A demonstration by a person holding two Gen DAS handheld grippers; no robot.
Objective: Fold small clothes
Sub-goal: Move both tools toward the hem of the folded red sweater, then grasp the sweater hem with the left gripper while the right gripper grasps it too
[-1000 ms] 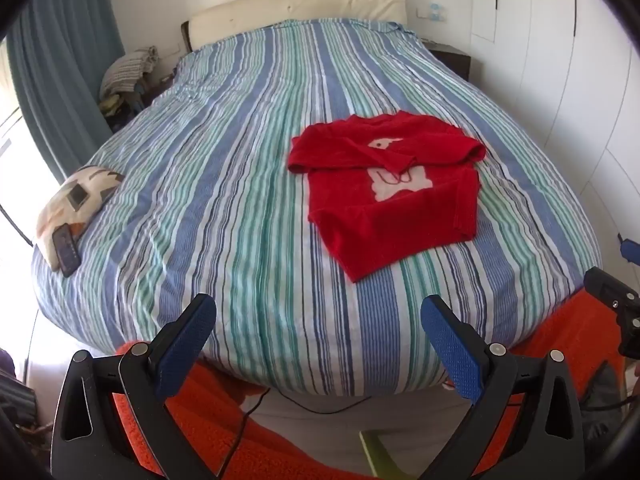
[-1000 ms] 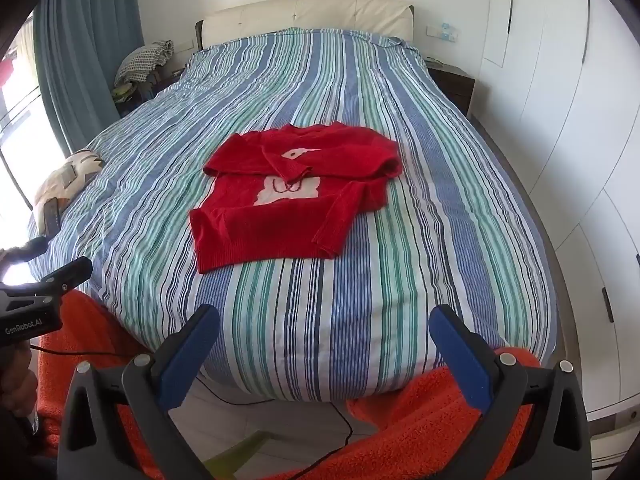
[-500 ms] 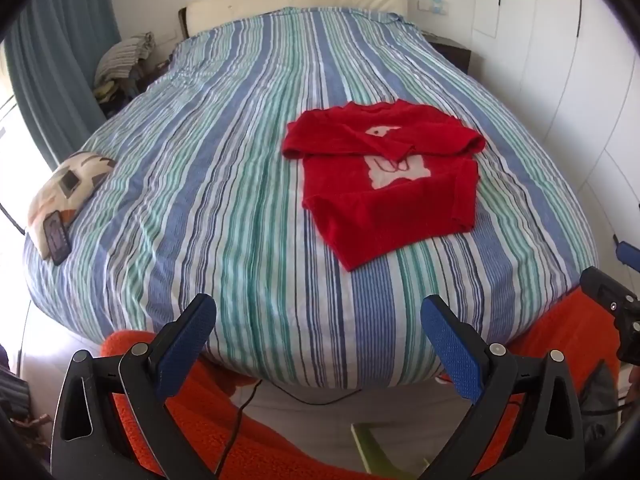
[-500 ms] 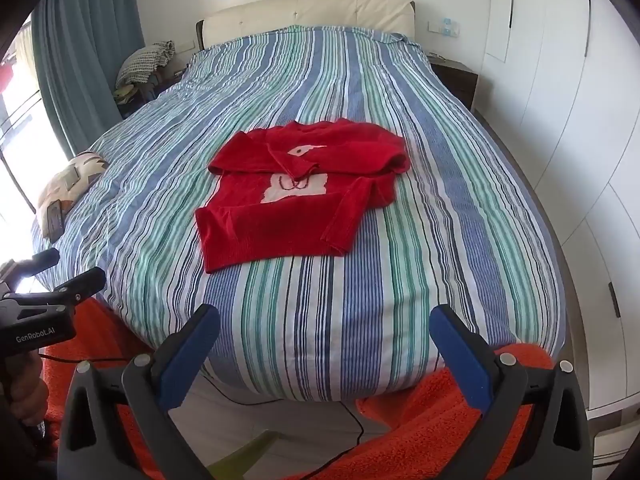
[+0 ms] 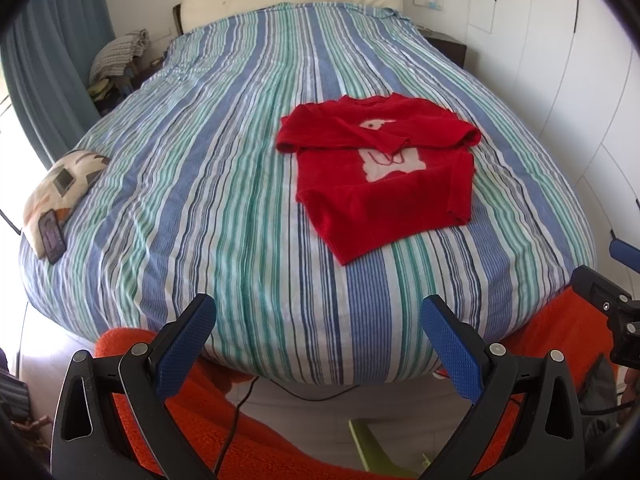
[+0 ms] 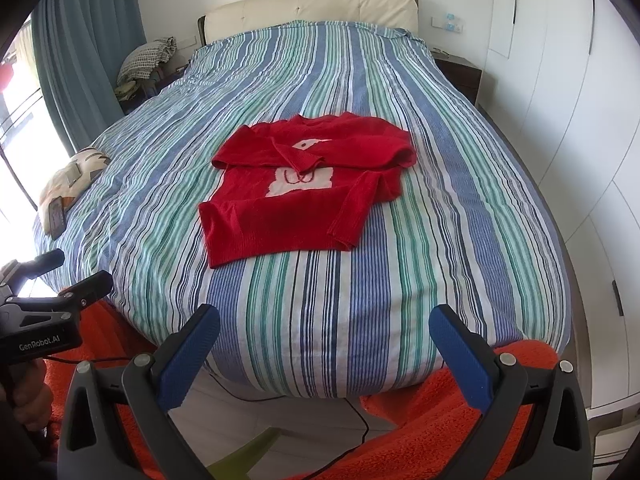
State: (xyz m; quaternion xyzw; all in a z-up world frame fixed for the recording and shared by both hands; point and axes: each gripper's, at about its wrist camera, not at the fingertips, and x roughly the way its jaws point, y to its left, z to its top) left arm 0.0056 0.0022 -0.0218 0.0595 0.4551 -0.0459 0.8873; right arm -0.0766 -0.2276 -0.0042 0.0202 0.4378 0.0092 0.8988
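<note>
Small red knitted sweater with white motif (image 5: 384, 168) lies mid-frame on the blue-green striped bedspread (image 5: 224, 184) — sleeves already crossed over the chest, body not yet folded. Left gripper (image 5: 318, 334) and right gripper (image 6: 324, 340) both spread apart, empty, well short of it.

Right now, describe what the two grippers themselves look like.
Both match: the left gripper and right gripper have black plastic frames with silver rivets and jaws faced with textured blue pads. In the right wrist view, the left gripper's black body carries white "GenRobot.AI" lettering.
</note>
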